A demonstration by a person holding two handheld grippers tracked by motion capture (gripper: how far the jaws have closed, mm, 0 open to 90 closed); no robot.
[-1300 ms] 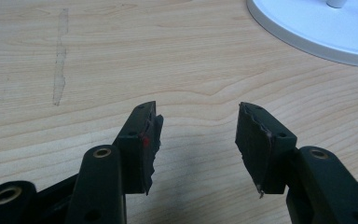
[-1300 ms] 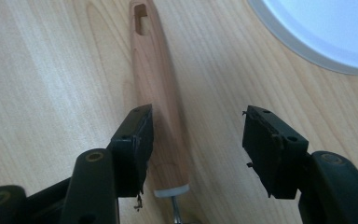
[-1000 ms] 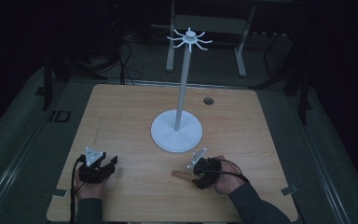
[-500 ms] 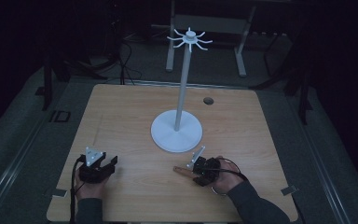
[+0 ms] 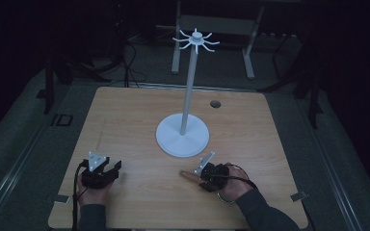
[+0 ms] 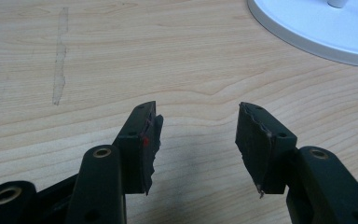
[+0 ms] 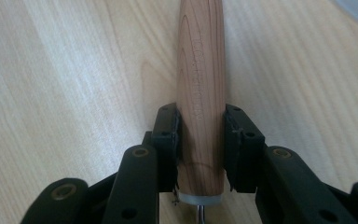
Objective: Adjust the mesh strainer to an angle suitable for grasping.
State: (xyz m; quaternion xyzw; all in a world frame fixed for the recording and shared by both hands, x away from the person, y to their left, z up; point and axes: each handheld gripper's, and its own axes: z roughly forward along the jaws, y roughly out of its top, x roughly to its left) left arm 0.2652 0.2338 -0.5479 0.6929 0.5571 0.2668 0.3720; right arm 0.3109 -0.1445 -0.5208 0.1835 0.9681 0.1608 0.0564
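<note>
Right gripper [image 7: 200, 135] jaws just closed, now clamping wooden handle [image 7: 200, 70] lying at stand's [image 5: 182, 137] 5 o'clock. Left gripper [image 6: 198, 140] spread wide, nothing held. Grasp step done; next likely lift, keeping handle level.

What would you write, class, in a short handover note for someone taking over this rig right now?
Right claw: has just been closing, now shut on the wooden handle of a tool lying on the table.
Left claw: open, empty, low over the table's near left.
White hook stand: upright mid-table, hooks bare.
Done: handle gripped.
Left: lift the tool; probably hang it on the stand.
</note>
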